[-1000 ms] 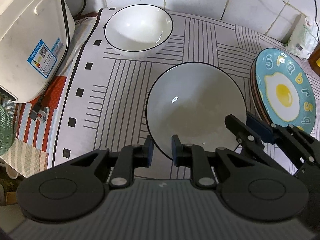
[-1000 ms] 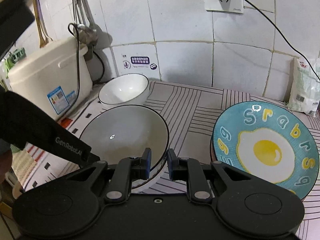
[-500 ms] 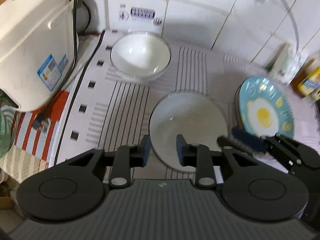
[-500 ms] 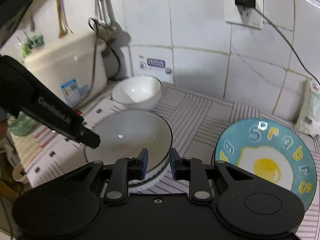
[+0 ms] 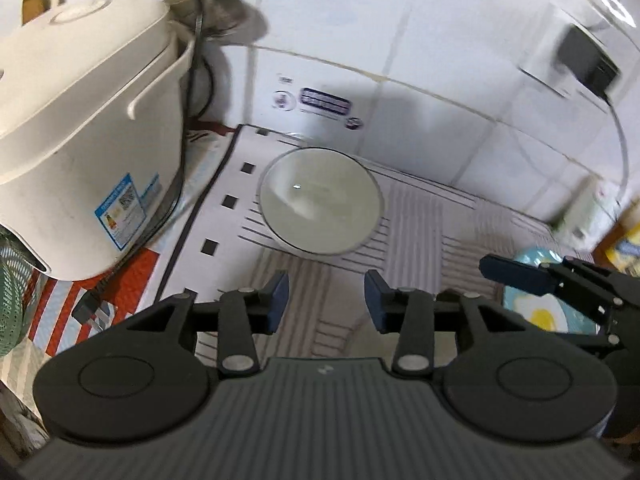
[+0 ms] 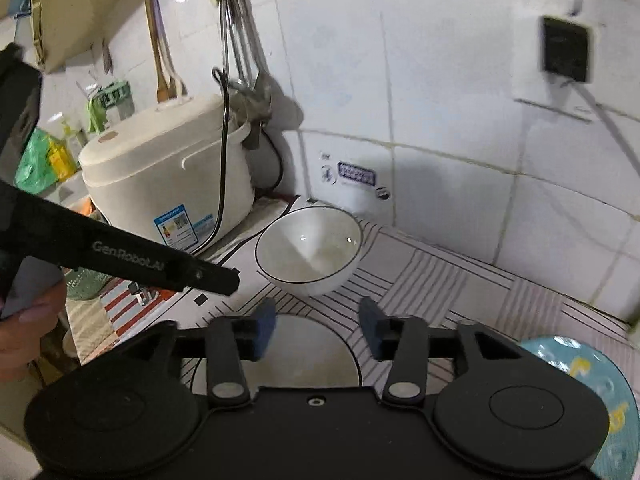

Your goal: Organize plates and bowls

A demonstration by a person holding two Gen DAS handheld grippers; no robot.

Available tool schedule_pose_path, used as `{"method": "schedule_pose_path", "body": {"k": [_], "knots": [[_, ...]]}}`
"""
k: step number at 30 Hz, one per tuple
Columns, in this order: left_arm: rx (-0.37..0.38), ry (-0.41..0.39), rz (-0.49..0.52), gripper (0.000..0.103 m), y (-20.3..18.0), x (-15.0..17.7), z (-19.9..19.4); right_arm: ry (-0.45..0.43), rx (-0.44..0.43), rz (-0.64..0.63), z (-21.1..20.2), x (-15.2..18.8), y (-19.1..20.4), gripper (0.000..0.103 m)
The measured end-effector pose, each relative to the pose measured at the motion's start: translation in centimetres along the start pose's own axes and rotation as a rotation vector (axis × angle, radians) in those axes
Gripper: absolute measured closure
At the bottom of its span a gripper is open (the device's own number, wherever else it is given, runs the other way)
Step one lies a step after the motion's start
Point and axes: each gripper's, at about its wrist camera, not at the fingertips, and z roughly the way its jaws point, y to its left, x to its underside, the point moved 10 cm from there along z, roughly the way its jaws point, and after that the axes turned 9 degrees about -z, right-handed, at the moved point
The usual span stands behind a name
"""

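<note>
- White and glossy, the far bowl [image 6: 309,249] with a thin dark rim line is sitting on the striped cloth [image 6: 460,280] close to the tiled wall [image 6: 440,100], just beside the rice cooker [image 6: 168,184].
- In the left wrist view a bowl [image 5: 320,208] is showing beyond the fingertips near the cooker [image 5: 84,128]; motion blur is softening it, so I cannot tell whether one bowl is lying inside another there.
- A second bowl [image 6: 316,352] is lying right under the right gripper [image 6: 316,330], its rim showing between and below the blue pads [image 6: 264,330]; most of it is hiding behind the gripper body.
- The blue egg-print plate [image 6: 592,376] is resting at the right edge of the cloth, well apart from the far bowl; in the left wrist view it [image 5: 536,312] is peeking out behind the right gripper's finger.
- The right gripper is hovering with its jaws spread wide, holding nothing.
- The left gripper [image 5: 326,300] is likewise hanging above the cloth [image 5: 420,220] with its jaws spread and nothing between them; its dark side is crossing the left of the right wrist view.
- A wall socket [image 6: 566,50] with a plug is sitting high on the tiles, and wooden utensils [image 6: 164,60] are hanging above the cooker.
</note>
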Motion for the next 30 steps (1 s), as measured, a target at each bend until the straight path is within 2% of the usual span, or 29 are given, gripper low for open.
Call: {"method": "schedule_pose_path", "body": {"k": [3,9,12,18,21,24,26,27,28,29,30], "knots": [[-0.012,-0.008,-0.026,0.060,1.0,-1.1,0.7,0.027,-0.022,0.005,1.9,-1.3,-0.8,0.049],[-0.039,-0.008,-0.041,0.048,2.3,-2.8,3.1,0.065,-0.086,0.101,5.4,-3.2,-2.2,0.048],[-0.060,0.009,-0.049,0.039,2.8,-3.3,4.6,0.104,-0.094,0.132,7.9,-3.0,-3.0,0.048],[-0.078,0.028,-0.093,0.037,3.8,-4.1,7.7,0.188,-0.129,0.249,11.7,-1.7,-4.5,0.049],[-0.089,0.051,-0.118,0.041,4.7,-4.1,9.5,0.221,-0.114,0.279,13.1,-1.2,-5.0,0.049],[-0.092,0.057,-0.142,0.049,5.4,-3.9,10.5,0.246,-0.070,0.303,14.0,-0.7,-5.5,0.050],[-0.077,0.076,-0.157,0.063,5.7,-3.5,11.0,0.256,-0.070,0.298,14.4,-0.5,-5.3,0.057],[-0.069,0.086,-0.165,0.068,5.8,-3.4,11.3,0.260,-0.068,0.296,14.6,-0.5,-5.3,0.064],[-0.058,0.098,-0.173,0.079,5.8,-3.2,11.5,0.265,-0.062,0.299,14.7,-0.4,-5.4,0.072],[-0.033,0.103,-0.183,0.088,5.7,-3.1,11.6,0.266,-0.063,0.310,14.8,-0.3,-5.5,0.075],[-0.010,0.106,-0.191,0.088,5.5,-3.0,11.5,0.262,-0.081,0.330,14.9,-0.3,-5.4,0.081]]}}
